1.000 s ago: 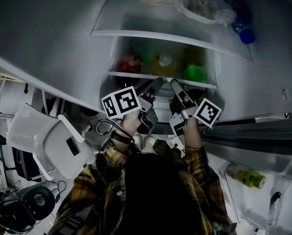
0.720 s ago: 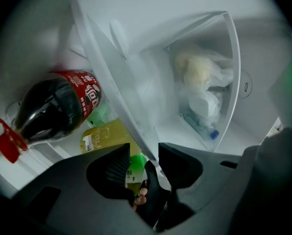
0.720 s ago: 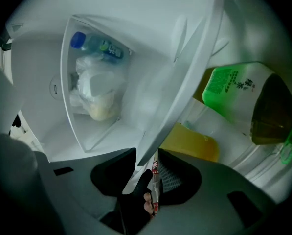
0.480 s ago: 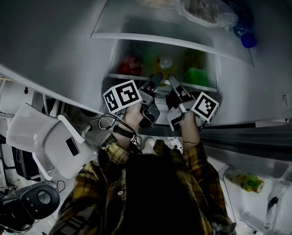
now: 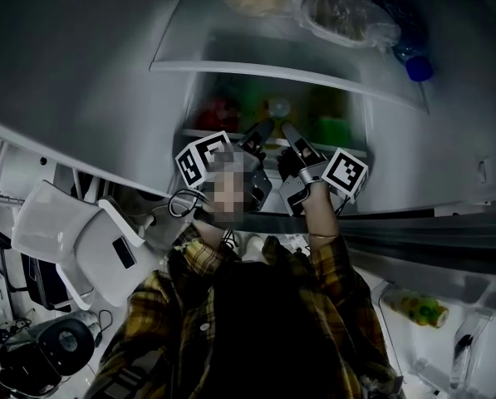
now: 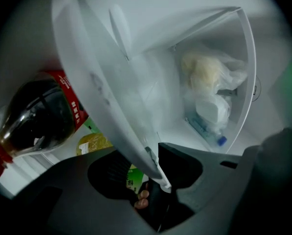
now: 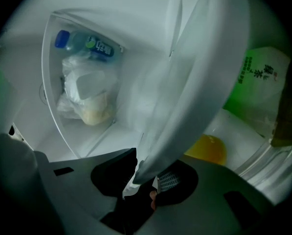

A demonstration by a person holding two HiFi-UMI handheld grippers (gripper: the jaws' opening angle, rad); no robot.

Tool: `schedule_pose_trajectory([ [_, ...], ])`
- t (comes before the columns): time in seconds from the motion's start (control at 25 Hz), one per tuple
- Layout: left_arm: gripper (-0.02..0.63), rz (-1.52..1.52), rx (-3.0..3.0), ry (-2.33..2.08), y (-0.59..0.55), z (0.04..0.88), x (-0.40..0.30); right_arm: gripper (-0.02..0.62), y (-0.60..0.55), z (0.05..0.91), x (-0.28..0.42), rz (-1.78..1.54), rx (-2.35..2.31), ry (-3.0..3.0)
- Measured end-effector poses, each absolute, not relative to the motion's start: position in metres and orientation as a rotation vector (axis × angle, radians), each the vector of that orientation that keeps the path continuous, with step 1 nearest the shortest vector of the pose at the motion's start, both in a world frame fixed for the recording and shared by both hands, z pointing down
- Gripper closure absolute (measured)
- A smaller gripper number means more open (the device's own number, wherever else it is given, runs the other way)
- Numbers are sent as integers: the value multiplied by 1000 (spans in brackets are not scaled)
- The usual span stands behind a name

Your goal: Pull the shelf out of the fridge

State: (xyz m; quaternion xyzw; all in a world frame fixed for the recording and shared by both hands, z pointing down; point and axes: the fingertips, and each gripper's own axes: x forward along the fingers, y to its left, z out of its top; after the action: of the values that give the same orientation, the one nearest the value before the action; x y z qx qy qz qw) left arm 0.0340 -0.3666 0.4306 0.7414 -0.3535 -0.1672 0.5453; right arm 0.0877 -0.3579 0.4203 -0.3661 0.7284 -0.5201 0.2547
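1. The shelf (image 5: 347, 148) is still seated in the fridge (image 5: 90, 73), with its front lip facing the person. Above it a second, higher ledge is seen.
2. The left gripper (image 5: 262, 131) is set on that lip left of centre. In the left gripper view the shelf (image 6: 111, 97) runs in between the jaws of the left gripper (image 6: 150, 165), which appear closed on the lip.
3. The right gripper (image 5: 291, 133) is set just beside it, right of centre. In the right gripper view the shelf (image 7: 194, 82) is likewise taken between the jaws of the right gripper (image 7: 146, 173), with the ribbed pad against it.
4. Bottles and a bag are seen deeper in, on either side of the held panel. Which of them rest on it cannot be told.
5. The step in hand is judged to be the grasp: the hold is made, and the pull is not yet begun.
6. A straight, level draw towards the near side is called for next, with both grippers moved together, so that the panel is not skewed in its runners and nothing is tipped off.
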Motion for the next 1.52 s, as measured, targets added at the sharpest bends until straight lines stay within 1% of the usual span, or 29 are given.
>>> schedule_pose_trajectory([
  [0.08, 434, -405, 1756, -832, -367, 430, 34, 468, -359, 420, 87, -1419, -998, 1965],
  [0.16, 458, -418, 1753, -818, -367, 429, 34, 476, -360, 419, 88, -1412, -1007, 1958],
  [0.2, 469, -423, 1753, -812, -367, 428, 35, 491, -361, 419, 89, -1409, -1016, 1952],
  [0.24, 483, -426, 1755, -806, -367, 426, 35, 517, -361, 419, 90, -1408, -1026, 1944],
  [0.28, 498, -428, 1759, -802, -367, 425, 36, 526, -361, 419, 90, -1407, -1034, 1938],
  [0.4, 551, -429, 1772, -795, -367, 420, 37, 537, -362, 418, 90, -1413, -1033, 1916],
  [0.92, 558, -431, 1773, -785, -367, 420, 38, 549, -361, 420, 91, -1441, -1038, 1866],
  [1.52, 558, -425, 1779, -785, -359, 420, 37, 549, -353, 419, 90, -1437, -1051, 1877],
])
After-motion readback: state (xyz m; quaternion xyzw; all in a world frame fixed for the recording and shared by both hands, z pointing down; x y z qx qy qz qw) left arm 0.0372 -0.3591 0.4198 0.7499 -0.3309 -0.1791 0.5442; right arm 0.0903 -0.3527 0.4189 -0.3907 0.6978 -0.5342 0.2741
